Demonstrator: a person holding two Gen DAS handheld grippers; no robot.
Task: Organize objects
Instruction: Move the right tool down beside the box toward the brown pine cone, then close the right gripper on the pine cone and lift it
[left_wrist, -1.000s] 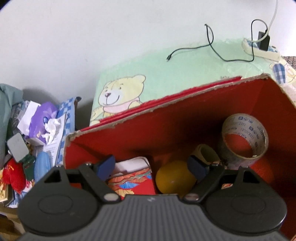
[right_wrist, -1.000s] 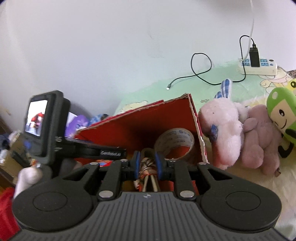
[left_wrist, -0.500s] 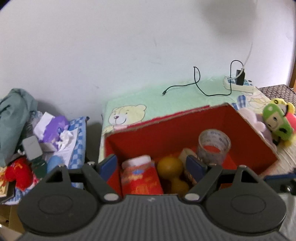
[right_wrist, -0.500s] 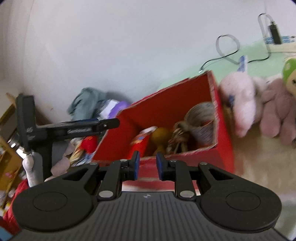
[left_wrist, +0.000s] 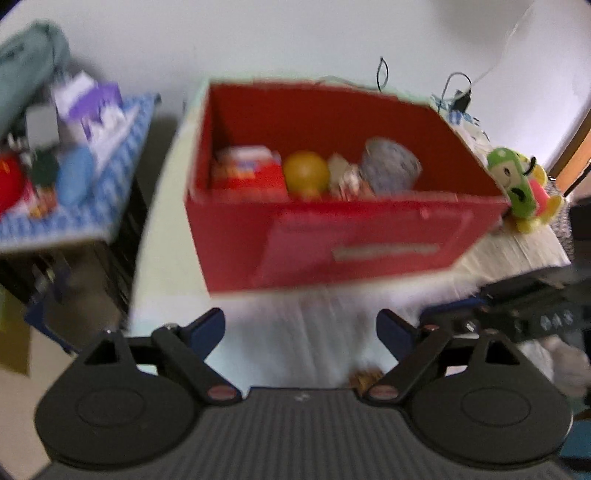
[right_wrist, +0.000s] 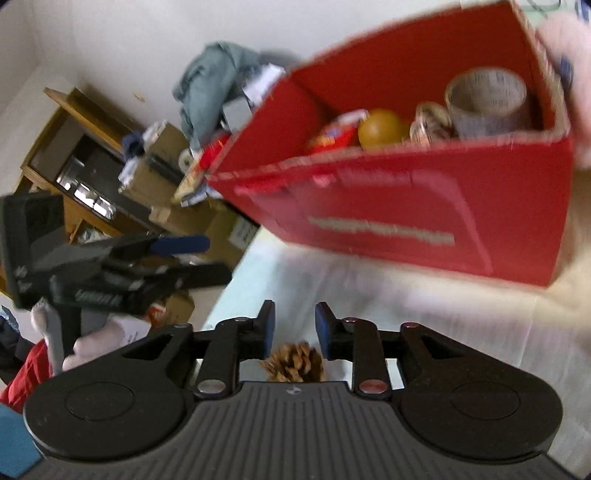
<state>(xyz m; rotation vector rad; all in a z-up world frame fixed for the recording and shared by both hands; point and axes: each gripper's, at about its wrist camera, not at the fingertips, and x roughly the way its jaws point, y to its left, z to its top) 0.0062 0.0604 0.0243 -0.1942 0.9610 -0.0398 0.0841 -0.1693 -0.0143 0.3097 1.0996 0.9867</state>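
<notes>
A red cardboard box (left_wrist: 332, 236) stands on the bed; it also shows in the right wrist view (right_wrist: 424, 206). Inside lie a red packet (left_wrist: 247, 173), a yellow ball (left_wrist: 306, 170), a rope bundle (left_wrist: 343, 177) and a tape roll (left_wrist: 389, 166). My left gripper (left_wrist: 301, 328) is open and empty, in front of the box. My right gripper (right_wrist: 293, 325) is slightly open and empty, above a brown pine cone (right_wrist: 293, 362) on the bed. The pine cone's edge shows in the left wrist view (left_wrist: 364, 380).
A green plush toy (left_wrist: 517, 188) sits right of the box, and a pink plush (right_wrist: 565, 66) is at its far side. A cluttered side table with blue cloth (left_wrist: 74, 177) stands left of the bed. Cardboard boxes and a wooden shelf (right_wrist: 92, 155) stand beyond.
Both grippers pulled back out of the box toward the bed's near side. The right gripper let go of the rope bundle, which now lies in the box.
</notes>
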